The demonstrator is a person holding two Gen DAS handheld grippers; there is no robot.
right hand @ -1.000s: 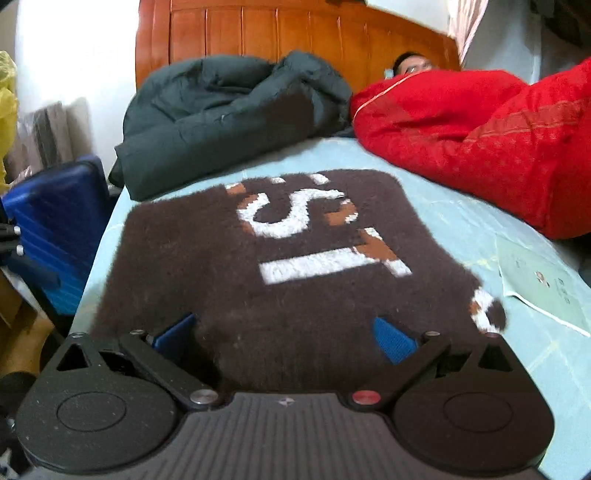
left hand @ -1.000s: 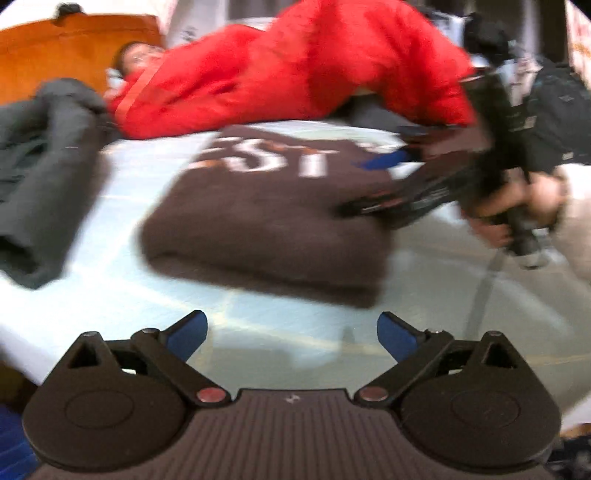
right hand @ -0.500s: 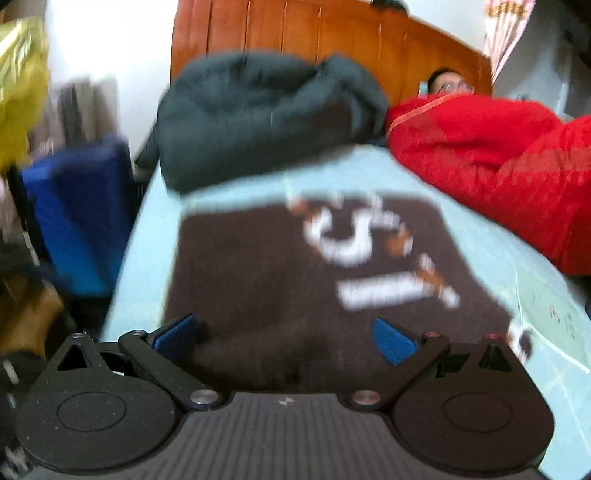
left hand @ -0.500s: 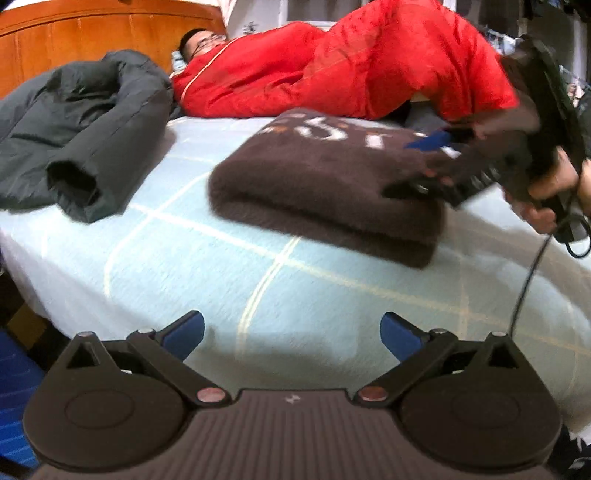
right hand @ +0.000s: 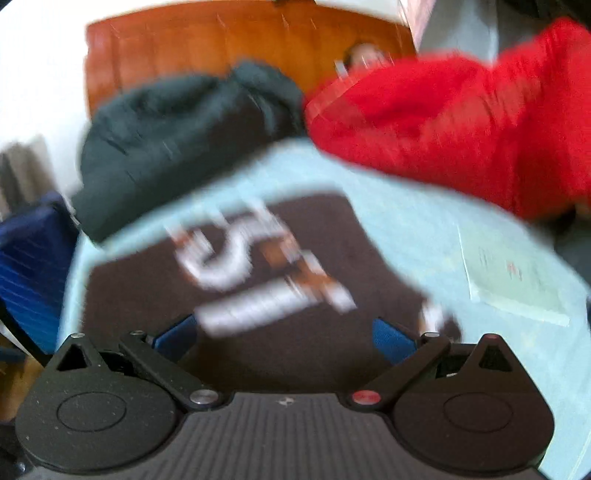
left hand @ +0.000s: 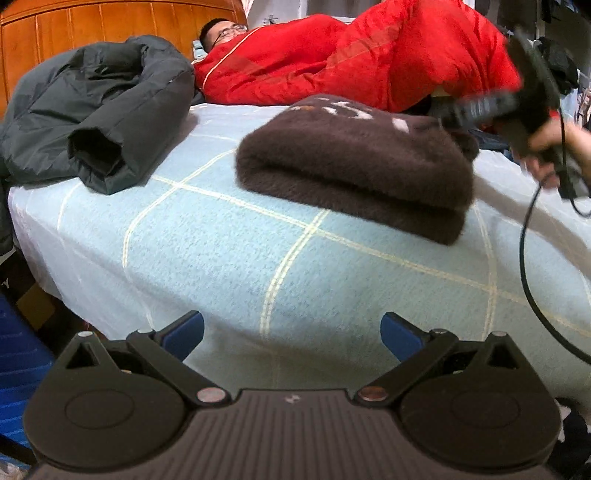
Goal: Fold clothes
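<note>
A folded brown fuzzy sweater (left hand: 354, 166) with white and orange letters lies on the light blue checked bed sheet (left hand: 295, 280). It also shows in the right wrist view (right hand: 258, 280), blurred. My left gripper (left hand: 291, 332) is open and empty, low at the bed's near edge, well short of the sweater. My right gripper (right hand: 282, 338) is open and empty, above the sweater's near edge. In the left wrist view the right gripper's body (left hand: 517, 103) hovers blurred over the sweater's right end.
A dark green jacket (left hand: 96, 110) lies crumpled at the left by the wooden headboard (left hand: 92, 26). A person in red (left hand: 351, 59) lies across the bed behind the sweater. A paper (right hand: 513, 280) lies on the sheet. A blue suitcase (right hand: 29, 266) stands beside the bed.
My left gripper has pulled back and down to the bed's edge. My right gripper has lifted off the sweater and drawn back; its view is now blurred.
</note>
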